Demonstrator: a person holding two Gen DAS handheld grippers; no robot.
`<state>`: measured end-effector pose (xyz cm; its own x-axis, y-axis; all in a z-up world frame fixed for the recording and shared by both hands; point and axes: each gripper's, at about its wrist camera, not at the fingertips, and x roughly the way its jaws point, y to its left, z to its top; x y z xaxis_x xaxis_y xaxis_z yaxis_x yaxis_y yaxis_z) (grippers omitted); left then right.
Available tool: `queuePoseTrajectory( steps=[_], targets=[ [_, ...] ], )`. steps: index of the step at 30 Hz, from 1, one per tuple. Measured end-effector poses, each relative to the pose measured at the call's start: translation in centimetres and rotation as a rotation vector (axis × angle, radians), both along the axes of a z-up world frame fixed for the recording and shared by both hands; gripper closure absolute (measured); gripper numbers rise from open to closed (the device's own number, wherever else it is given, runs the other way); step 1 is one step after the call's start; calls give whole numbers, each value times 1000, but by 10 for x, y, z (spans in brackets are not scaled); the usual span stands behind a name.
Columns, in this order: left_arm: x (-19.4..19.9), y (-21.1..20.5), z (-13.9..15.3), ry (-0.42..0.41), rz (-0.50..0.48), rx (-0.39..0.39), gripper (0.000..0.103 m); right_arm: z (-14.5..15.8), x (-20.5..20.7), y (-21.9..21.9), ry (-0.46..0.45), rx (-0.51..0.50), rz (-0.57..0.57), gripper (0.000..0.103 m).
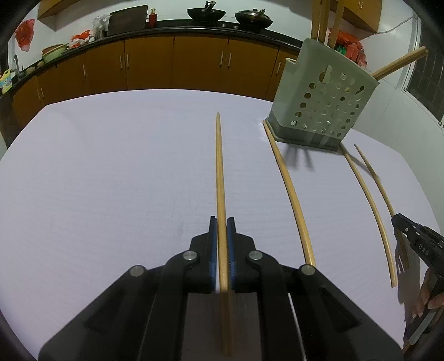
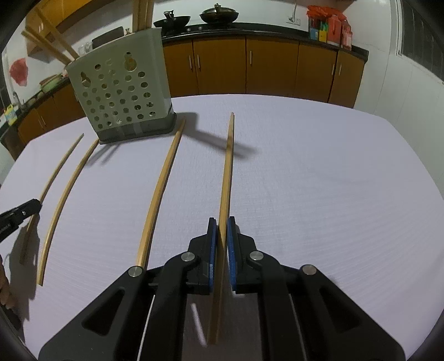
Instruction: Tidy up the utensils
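Note:
My left gripper (image 1: 222,222) is shut on a wooden chopstick (image 1: 219,166) that points forward over the white table. My right gripper (image 2: 222,222) is shut on another chopstick (image 2: 227,166), also pointing forward. A grey perforated utensil holder (image 1: 323,111) stands at the far side with several chopsticks upright in it; it also shows in the right wrist view (image 2: 122,91). Loose chopsticks lie on the table: one (image 1: 288,188) beside the holder's left corner, two more (image 1: 369,200) further right. The right gripper's tip (image 1: 410,233) shows at the left view's right edge.
The table (image 1: 111,166) has a white cloth. Behind it run brown kitchen cabinets (image 1: 149,64) with a black counter carrying woks (image 1: 205,14) and bottles. A window (image 2: 421,41) is on the right wall.

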<state>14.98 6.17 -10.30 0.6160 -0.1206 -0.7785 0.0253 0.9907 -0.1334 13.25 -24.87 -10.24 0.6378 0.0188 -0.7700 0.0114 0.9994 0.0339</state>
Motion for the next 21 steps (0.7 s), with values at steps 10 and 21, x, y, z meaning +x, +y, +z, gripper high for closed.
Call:
queuePoseTrajectory(
  steps=[10, 21],
  targets=[
    [0, 0, 0, 1, 3, -17, 94, 0, -1, 0, -1, -7, -3, 93],
    [-1, 0, 0, 1, 3, -16, 94, -1, -1, 0, -1, -4, -16, 88]
  ],
)
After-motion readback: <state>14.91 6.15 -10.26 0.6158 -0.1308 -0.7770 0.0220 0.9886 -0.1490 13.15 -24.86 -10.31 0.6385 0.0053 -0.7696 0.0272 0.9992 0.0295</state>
